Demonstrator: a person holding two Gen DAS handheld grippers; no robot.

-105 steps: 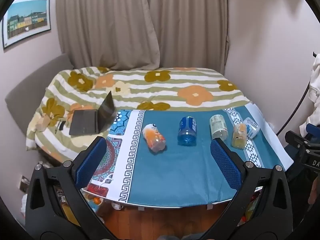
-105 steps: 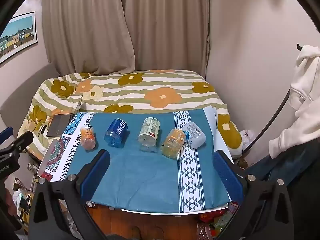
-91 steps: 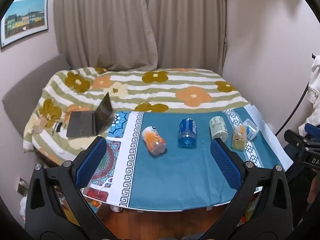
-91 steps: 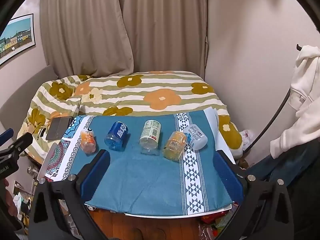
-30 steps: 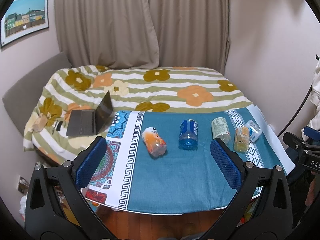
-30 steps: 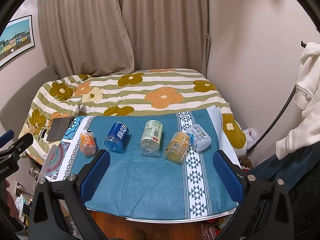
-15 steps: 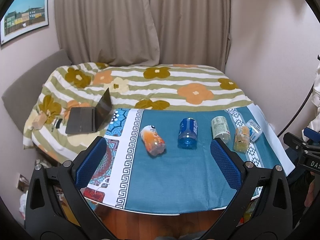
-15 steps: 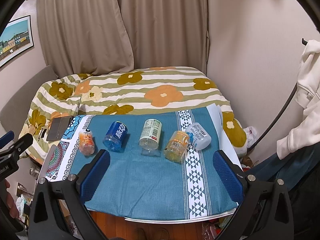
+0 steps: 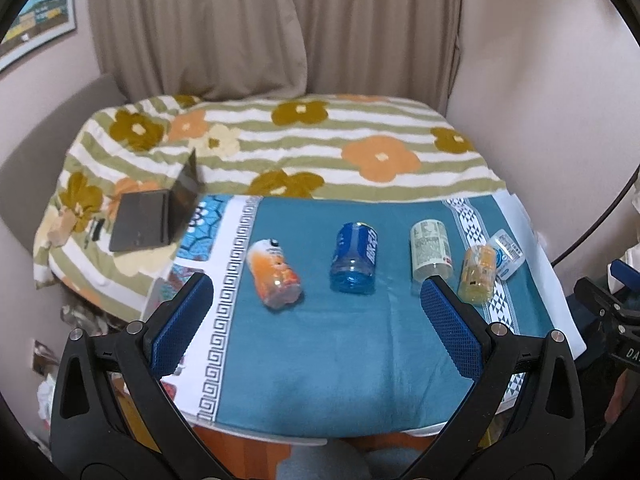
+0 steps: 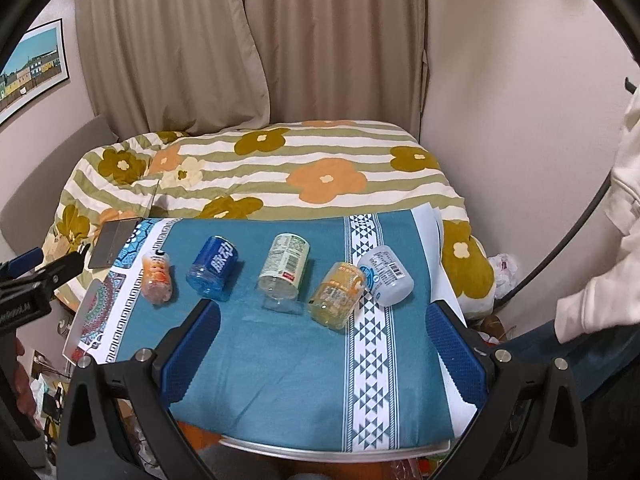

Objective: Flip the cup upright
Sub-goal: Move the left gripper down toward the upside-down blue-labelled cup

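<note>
**Nothing upright yet: five cups lie on their sides**

Left wrist view: the left gripper point(image 9: 316, 320) is spread wide and holds nothing, its blue pads hanging over the near part of the teal tablecloth point(image 9: 340, 360). Beyond it, five cut-bottle cups lie on their sides in a row: the orange cup point(image 9: 274, 278) furthest left, the blue cup point(image 9: 354, 258) next, then the pale green-labelled cup point(image 9: 430, 250), the yellow-orange cup point(image 9: 478, 274) and, touching or just beside it, the white-and-blue cup point(image 9: 506, 254). A half-open laptop point(image 9: 158, 214) sits on the flowered bedspread point(image 9: 360, 152) to the left, well apart from the cups.

Right wrist view: the right gripper point(image 10: 322, 342) is likewise wide open and empty, above the cloth's near half. The same row shows here: orange cup point(image 10: 157, 276), blue cup point(image 10: 213, 268), pale green-labelled cup point(image 10: 284, 266), yellow-orange cup point(image 10: 337, 294) and white-and-blue cup point(image 10: 385, 274). All five lie down with their open ends toward the cameras; the last two rest against or just beside each other on the white patterned stripe.

Judged from this, the task is at its very start: no cup is gripped or standing. Reaching, gripping and turning a cup upright are all still to do
</note>
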